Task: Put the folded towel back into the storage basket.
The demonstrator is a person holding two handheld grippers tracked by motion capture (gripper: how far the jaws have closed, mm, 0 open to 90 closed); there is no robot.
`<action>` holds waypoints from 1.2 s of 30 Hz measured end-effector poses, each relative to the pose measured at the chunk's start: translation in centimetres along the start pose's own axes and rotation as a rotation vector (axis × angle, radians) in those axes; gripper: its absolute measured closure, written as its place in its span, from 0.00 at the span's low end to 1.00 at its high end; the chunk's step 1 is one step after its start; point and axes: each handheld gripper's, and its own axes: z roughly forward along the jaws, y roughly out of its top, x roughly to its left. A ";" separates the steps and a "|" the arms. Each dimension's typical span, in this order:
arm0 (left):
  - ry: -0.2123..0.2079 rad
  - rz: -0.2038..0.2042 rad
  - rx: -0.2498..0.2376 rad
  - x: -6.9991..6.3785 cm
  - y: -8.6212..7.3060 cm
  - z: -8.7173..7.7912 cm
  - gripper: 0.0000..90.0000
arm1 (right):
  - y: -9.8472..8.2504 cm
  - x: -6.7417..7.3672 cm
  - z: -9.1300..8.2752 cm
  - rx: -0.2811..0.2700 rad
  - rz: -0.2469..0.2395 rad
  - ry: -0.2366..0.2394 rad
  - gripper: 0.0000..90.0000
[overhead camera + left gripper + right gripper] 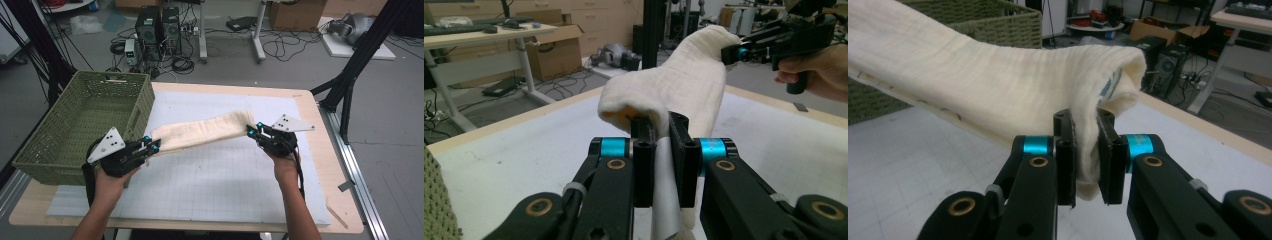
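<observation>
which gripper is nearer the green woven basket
Left. The left gripper holds its end of the cream folded cloth right beside the green woven basket; the right gripper holds the other end, farther across the table.

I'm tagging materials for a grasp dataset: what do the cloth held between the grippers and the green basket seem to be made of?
Cloth: looks like soft woven cotton, cream and matte; a fine grid weave shows in the right gripper view, and it sags and bunches between the jaws. Green basket: an open lattice weave, olive and dull; probably woven plastic or paper cord, though the look leaves that open.
</observation>
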 end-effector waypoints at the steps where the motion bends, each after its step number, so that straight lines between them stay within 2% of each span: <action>1: 0.002 -0.004 -0.005 0.0 0.0 -0.1 0.91 | 0.3 0.0 0.3 0.005 0.000 0.002 0.90; 9: 0.024 -0.005 -0.034 0.1 0.9 -1.4 0.91 | 2.7 -0.2 2.3 -0.009 -0.016 0.007 0.90; 21: 0.084 -0.029 -0.068 1.4 1.2 -3.6 0.92 | 6.3 0.0 5.8 -0.010 -0.058 0.036 0.90; 22: 0.093 -0.036 -0.072 1.5 1.2 -3.8 0.92 | 6.9 0.2 6.5 -0.006 -0.069 0.042 0.90; 28: 0.122 -0.041 -0.084 1.9 1.3 -4.9 0.92 | 8.4 0.7 8.5 -0.011 -0.078 0.055 0.90; 36: 0.165 -0.039 -0.099 2.4 1.4 -6.5 0.92 | 10.1 1.5 10.7 -0.016 -0.094 0.071 0.90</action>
